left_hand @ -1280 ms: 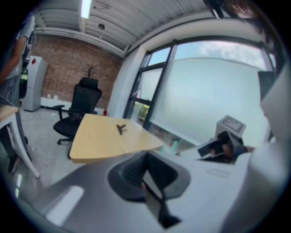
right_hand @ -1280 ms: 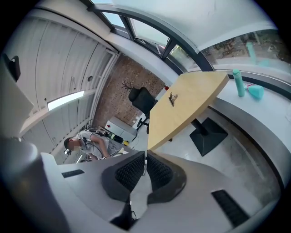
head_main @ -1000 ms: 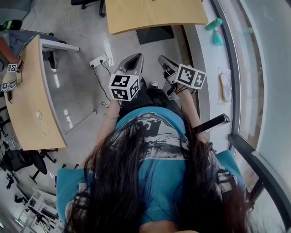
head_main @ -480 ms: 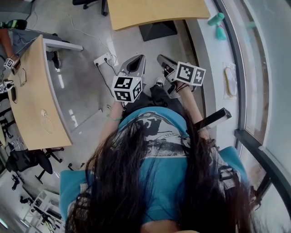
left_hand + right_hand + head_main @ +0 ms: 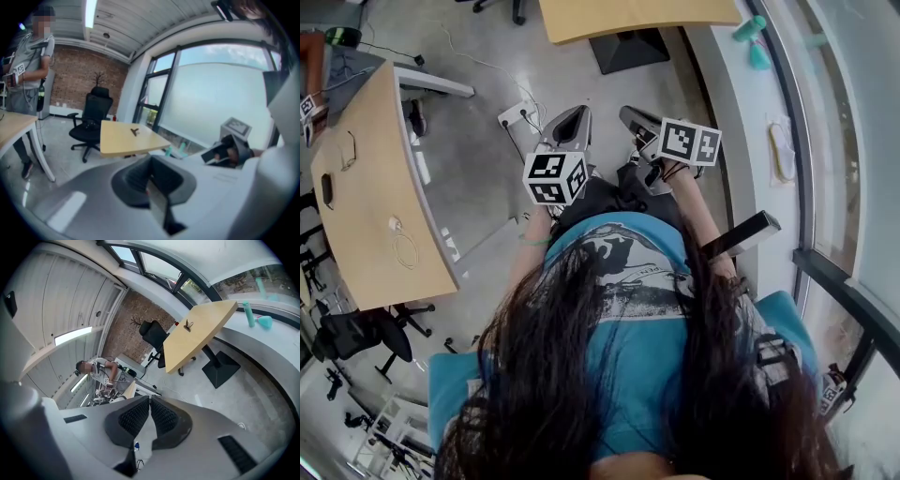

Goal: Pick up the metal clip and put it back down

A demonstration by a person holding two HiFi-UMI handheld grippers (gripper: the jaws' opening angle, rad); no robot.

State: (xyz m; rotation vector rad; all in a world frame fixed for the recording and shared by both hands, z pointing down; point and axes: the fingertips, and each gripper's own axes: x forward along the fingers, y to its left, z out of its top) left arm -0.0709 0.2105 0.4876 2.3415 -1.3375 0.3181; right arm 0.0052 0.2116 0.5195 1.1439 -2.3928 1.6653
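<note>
Since a second ago the pale wooden table [image 5: 628, 14] has slid toward the head view's top edge, and more of the curved wooden desk [image 5: 366, 187] shows at left. Both tongs stay side by side above the person's lap. The left gripper [image 5: 151, 163] is closed and empty; the right gripper [image 5: 150, 401] likewise, pads meeting. The small metal clip [image 5: 189, 325] sits on the worktop's far half, well apart from both.
</note>
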